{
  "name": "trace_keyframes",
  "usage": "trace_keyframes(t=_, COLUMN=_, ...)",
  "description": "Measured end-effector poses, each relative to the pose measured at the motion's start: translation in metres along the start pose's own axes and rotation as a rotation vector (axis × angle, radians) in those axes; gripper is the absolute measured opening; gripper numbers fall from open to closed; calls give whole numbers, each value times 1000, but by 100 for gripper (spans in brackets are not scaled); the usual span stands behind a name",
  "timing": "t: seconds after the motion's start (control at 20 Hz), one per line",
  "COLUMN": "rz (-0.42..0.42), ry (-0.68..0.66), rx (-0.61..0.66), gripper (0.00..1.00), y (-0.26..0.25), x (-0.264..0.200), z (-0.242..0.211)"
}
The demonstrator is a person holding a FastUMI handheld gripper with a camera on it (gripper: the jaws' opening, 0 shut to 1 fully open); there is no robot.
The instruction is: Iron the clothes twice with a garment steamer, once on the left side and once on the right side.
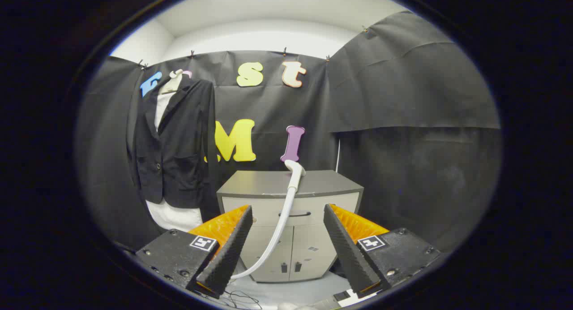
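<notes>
Facing the booth's back wall, the gripper (286,243) stands with its two black ribbed fingers (228,251) spread wide apart, holding nothing. Orange wedges back each finger. Ahead of the fingers, a grey cabinet-style desk with a drawer and two lower doors (268,184) stands against the wall. A white garment steamer head with a curved neck (294,169) rests on the desk's top, near the middle of its back edge. Its white hose (277,229) runs down over the front edge, across the drawer and the doors, and ends near the floor beside the left finger. Left of the desk, well apart from the fingers, a black buttoned blazer over a white shirt (174,144) hangs on a hanger against the wall. The shirt's hem shows below the blazer.
</notes>
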State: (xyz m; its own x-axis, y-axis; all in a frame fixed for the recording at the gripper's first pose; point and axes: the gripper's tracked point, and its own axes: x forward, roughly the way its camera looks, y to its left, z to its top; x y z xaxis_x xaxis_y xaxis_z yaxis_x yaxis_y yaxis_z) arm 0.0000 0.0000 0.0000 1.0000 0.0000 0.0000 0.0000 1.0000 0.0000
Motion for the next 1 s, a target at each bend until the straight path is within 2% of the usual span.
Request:
trace_keyframes(t=0.35, rz=-10, ry=-9, rx=16, gripper=100, y=1, x=3, z=10)
trace_keyframes(t=0.6, rz=-22, ry=-6, rx=6, gripper=100, y=-11, x=22, z=21)
trace_keyframes(t=1.0, rz=-21, ry=16, rx=19, gripper=100, y=-45, x=98, z=57)
